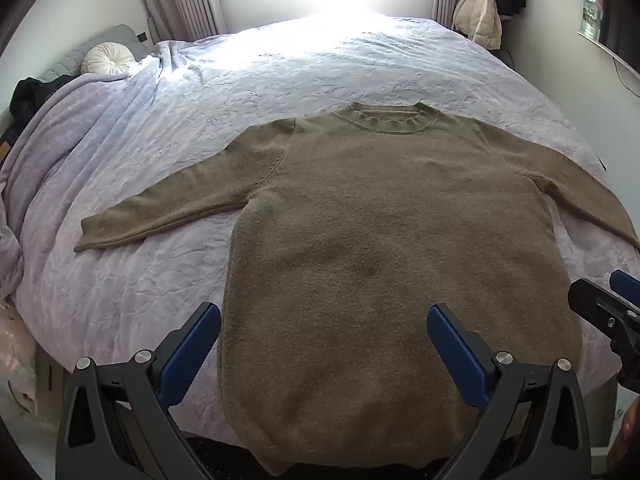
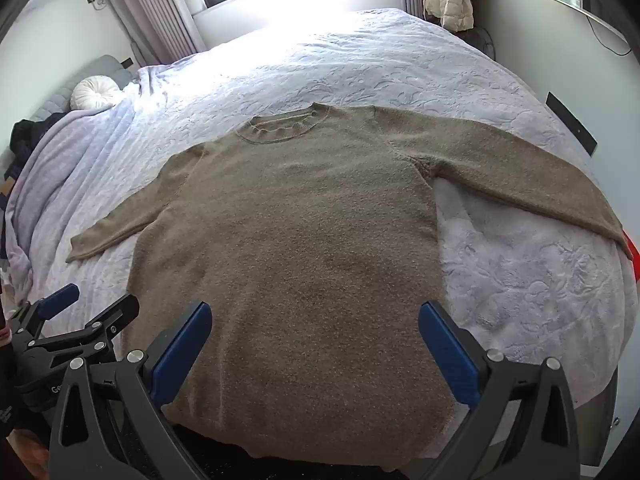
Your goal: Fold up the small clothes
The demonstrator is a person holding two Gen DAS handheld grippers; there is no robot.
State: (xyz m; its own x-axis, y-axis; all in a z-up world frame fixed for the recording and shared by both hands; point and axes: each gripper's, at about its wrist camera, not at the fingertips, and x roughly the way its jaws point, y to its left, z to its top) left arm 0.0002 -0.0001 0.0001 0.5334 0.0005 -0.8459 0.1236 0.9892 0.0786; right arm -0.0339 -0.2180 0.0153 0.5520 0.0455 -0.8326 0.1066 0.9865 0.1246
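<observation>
bed [image 1: 360,60] – brown sweater [image 1: 380,240] flat | left gripper [image 1: 324,344], right gripper [image 2: 315,340] – fingers spread, empty | writing unreadable

My bed [image 1: 360,60] wears a pale lavender quilted cover. On it a brown sweater [image 1: 380,240] lies flat, sleeves spread, collar towards the window. A round cream cushion [image 1: 108,58] sits at the headboard end (far left).

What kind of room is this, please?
Most likely a bedroom: a wide bed with a quilted cover, a round cushion by its headboard, and jackets hanging by the curtained window.
</observation>
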